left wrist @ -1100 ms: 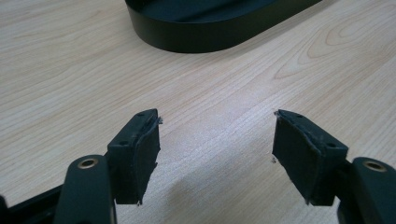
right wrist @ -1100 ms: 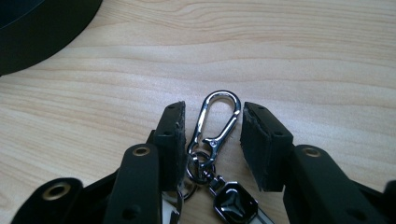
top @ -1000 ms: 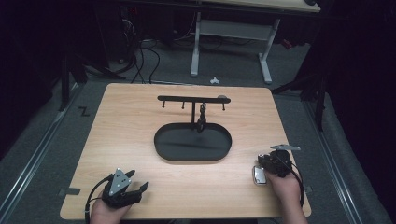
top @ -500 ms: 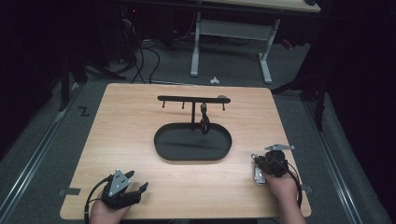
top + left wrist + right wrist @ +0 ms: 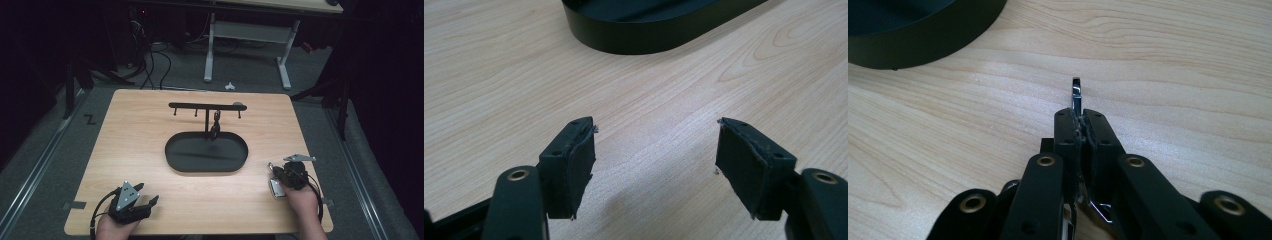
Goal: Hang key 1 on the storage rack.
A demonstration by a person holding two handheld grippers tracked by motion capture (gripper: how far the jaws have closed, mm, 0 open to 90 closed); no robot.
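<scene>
My right gripper (image 5: 1080,117) rests low over the wooden table (image 5: 150,150) near its front right corner. Its jaws have just been closing and are now shut on a small shiny metal clip (image 5: 1076,92), whose thin tip sticks out past the pads. In the high view, that gripper (image 5: 274,170) lies beside a silvery part of the clip (image 5: 276,188). My left gripper (image 5: 655,150) stands open, with only bare wood between its pads (image 5: 579,160). In the high view it (image 5: 150,202) sits at the front left.
A black oval tray (image 5: 172,157) sits mid-table, bearing a black stand (image 5: 206,106) with several small hooks. A dark item (image 5: 216,125) hangs from one hook. The tray's rim shows in the left gripper view (image 5: 649,42) and the right gripper view (image 5: 923,50).
The right gripper's jaws have drawn together onto the metal clip, and that hand shifted slightly. The left gripper has stayed where it was, still open.
</scene>
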